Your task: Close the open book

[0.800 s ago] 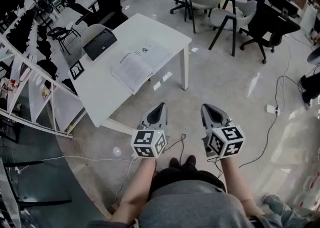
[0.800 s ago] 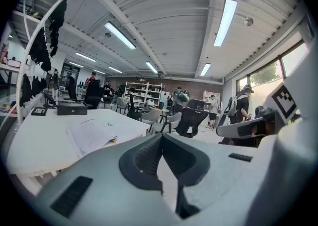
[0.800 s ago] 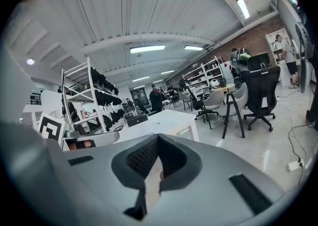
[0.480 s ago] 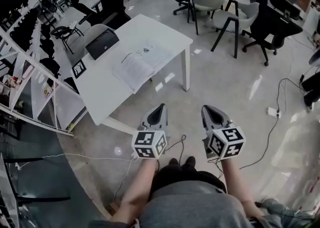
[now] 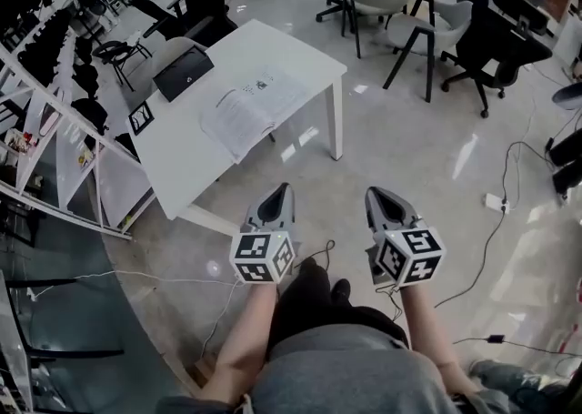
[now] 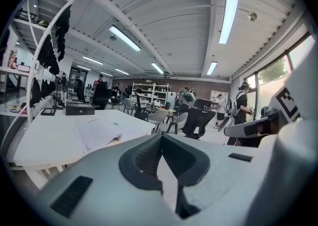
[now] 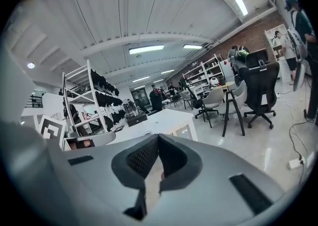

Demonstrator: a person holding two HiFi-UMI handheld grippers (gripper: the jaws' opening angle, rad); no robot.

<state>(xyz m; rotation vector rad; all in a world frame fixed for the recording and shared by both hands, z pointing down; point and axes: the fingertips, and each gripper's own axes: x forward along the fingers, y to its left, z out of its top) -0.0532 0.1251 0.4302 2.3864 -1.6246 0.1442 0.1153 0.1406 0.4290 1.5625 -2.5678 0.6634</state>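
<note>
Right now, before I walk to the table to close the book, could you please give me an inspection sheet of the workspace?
Surface: white rectangular table, standing on a glossy grey floor.
Job's things: open white paper book, lying flat with its pages up, near the table edge on the person's side.
Clutter: black rectangular case at the far end; small black-and-white marker card at the left edge.
Tongs: left tongs and right tongs both shut, empty, over the floor, short of the table.
Cables: black cable running to a white power strip at right; thin white cable at left.
Surroundings: black office chair; white rack.
</note>
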